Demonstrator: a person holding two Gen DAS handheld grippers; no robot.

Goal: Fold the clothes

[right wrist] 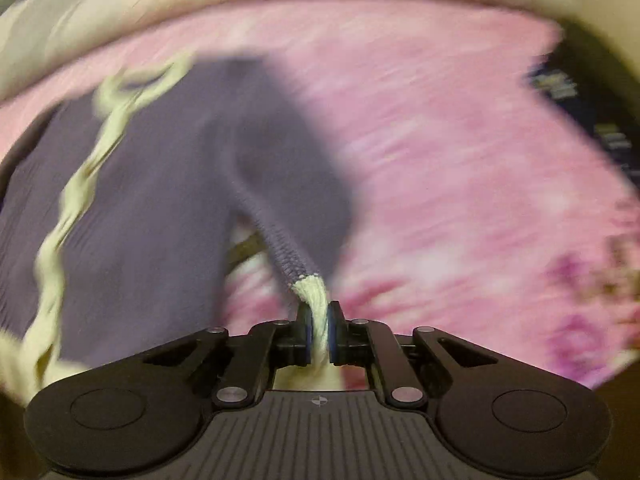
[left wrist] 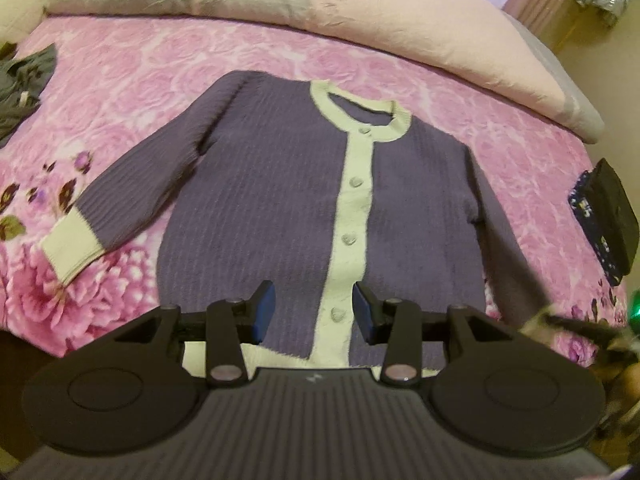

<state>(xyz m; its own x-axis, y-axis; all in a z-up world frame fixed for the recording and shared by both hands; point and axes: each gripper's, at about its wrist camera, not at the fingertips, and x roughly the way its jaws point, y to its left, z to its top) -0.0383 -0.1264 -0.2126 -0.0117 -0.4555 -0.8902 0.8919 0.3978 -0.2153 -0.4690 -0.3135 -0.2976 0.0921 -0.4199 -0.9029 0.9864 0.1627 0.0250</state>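
A purple ribbed-knit cardigan [left wrist: 280,200] with a cream placket, cream round collar and heart-shaped buttons lies face up and flat on the bed's pink rose-patterned quilted bedspread [left wrist: 160,60]. Its one sleeve angles outward, ending in a cream ribbed cuff [left wrist: 72,248]. The left tool [left wrist: 314,312] hangs released above the hem, its blue-padded fingers spread either side of the placket, gripping nothing. The right tool [right wrist: 319,332] is clenched on the cream cuff of the other sleeve [right wrist: 310,292], the knit bunched into a narrow rope between its pads and lifted off the bedspread; this view is motion-blurred. A crinkled pale pink duvet [left wrist: 400,20] is heaped behind the cardigan. A dark folded item [left wrist: 608,220] lies near the bed's edge.
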